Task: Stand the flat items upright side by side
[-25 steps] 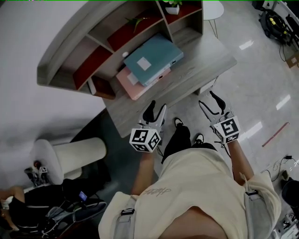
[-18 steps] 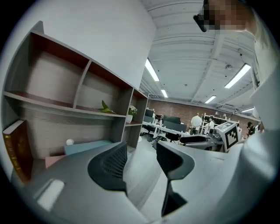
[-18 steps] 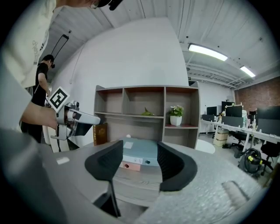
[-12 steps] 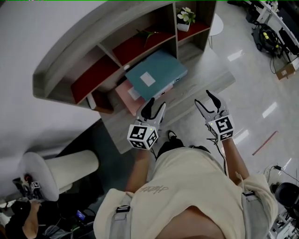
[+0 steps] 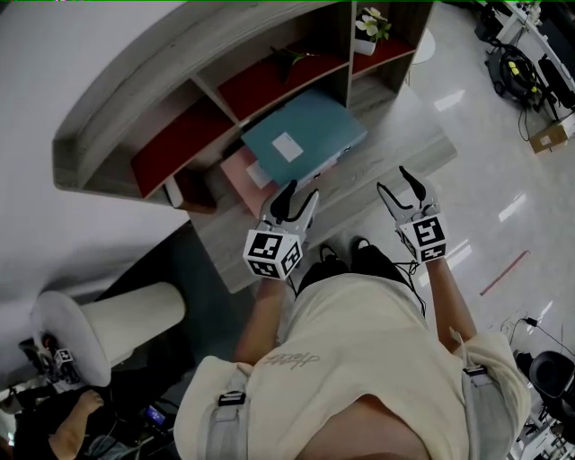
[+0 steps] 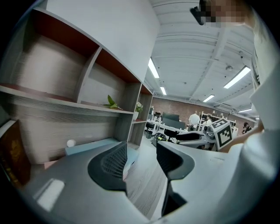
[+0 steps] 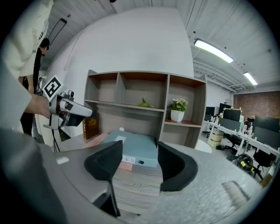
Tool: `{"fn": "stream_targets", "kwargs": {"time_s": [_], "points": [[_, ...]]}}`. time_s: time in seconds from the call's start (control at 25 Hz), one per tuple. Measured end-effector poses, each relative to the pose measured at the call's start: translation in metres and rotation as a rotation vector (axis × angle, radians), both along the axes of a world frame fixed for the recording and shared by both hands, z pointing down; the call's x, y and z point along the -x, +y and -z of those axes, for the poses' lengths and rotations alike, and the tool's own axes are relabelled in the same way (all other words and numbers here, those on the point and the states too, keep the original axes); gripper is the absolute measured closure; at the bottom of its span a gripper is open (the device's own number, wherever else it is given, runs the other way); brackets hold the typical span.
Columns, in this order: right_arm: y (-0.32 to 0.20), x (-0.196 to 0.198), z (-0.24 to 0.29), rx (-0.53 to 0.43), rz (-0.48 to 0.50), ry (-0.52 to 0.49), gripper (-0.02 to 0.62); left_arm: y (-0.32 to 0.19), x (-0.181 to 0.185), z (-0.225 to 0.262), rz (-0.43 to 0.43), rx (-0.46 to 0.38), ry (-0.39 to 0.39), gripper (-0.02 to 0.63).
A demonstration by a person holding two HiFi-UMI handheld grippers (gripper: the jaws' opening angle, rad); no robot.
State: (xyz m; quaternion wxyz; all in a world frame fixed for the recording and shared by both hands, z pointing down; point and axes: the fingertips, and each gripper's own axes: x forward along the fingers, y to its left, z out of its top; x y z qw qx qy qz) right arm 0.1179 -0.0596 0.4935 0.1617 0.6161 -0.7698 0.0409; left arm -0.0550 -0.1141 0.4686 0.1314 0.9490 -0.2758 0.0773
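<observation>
A teal binder (image 5: 304, 137) lies flat on a pink folder (image 5: 235, 175) on the grey wooden desk (image 5: 377, 166), against the shelf unit. My left gripper (image 5: 296, 199) hovers at the desk's front edge just before the stack, open and empty. My right gripper (image 5: 402, 185) hangs open over the desk's right part, a little apart from the binder. In the right gripper view the teal binder (image 7: 138, 148) and pink folder (image 7: 126, 166) lie ahead of the open gripper (image 7: 139, 159), with the left gripper (image 7: 70, 113) at the left. In the left gripper view the binder (image 6: 87, 146) sits left of the open gripper (image 6: 140, 159).
The shelf unit (image 5: 193, 90) has red-backed compartments holding a potted plant (image 5: 370, 25), a small green plant (image 5: 292, 58) and a brown book (image 5: 175, 190) upright at its left end. A white padded seat (image 5: 99, 319) stands at the lower left. Office desks fill the room behind.
Both grippers have moved forward to the desk; the left one now reaches the stack's front edge. The person has stepped up to the desk. The jaws look unchanged.
</observation>
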Motion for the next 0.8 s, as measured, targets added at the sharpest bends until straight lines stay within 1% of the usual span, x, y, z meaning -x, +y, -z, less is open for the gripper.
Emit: {"fn": "stream_targets", "kwargs": {"time_s": [0.24, 0.4, 0.52, 0.68, 0.8], "points": [[-0.022, 0.001, -0.005, -0.004, 0.084, 0.071, 0.341, -0.001, 0.002, 0.001, 0.051, 0.007, -0.022, 0.38], [-0.045, -0.003, -0.012, 0.013, 0.137, 0.051, 0.341, -0.01, 0.003, 0.006, 0.114, 0.026, -0.036, 0.38], [-0.064, -0.008, -0.018, 0.025, 0.176, 0.04, 0.341, -0.018, -0.002, 0.012, 0.147, 0.023, -0.048, 0.38], [-0.082, -0.009, -0.034, 0.041, 0.244, 0.068, 0.339, -0.026, -0.007, 0.009, 0.198, 0.031, -0.064, 0.38], [-0.098, -0.016, -0.055, 0.077, 0.285, 0.088, 0.327, -0.032, -0.016, 0.008, 0.228, 0.047, -0.052, 0.383]]}}
